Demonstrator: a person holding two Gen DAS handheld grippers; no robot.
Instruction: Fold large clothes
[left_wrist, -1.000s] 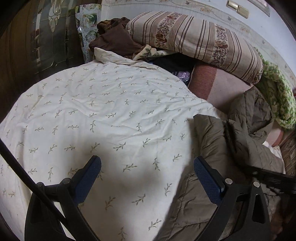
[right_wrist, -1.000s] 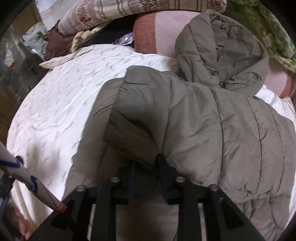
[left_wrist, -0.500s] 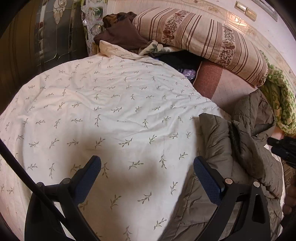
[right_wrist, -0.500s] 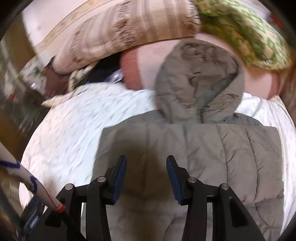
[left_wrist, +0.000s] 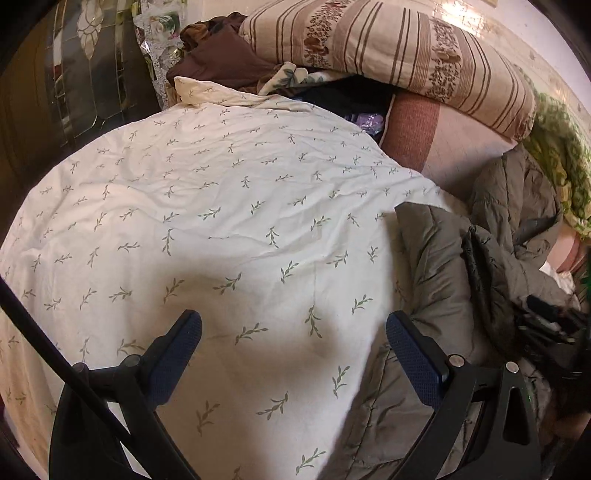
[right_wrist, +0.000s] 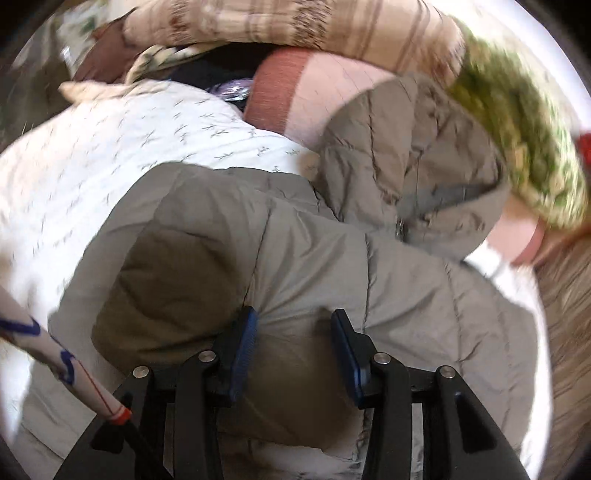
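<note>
Since a second ago the right gripper (right_wrist: 293, 334) has let go of the jacket (right_wrist: 314, 266) fold; its jaws have just been opening, now part-spread over the jacket at centre frame. The left gripper (left_wrist: 293, 338) hangs wide apart above the bedsheet (left_wrist: 221, 229), lower centre.

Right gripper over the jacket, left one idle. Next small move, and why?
Probably close the right gripper on the bunched fold of the olive puffer jacket between its pads: the jaws stand apart around it. The left gripper hovers open over the leaf-print duvet.
</note>
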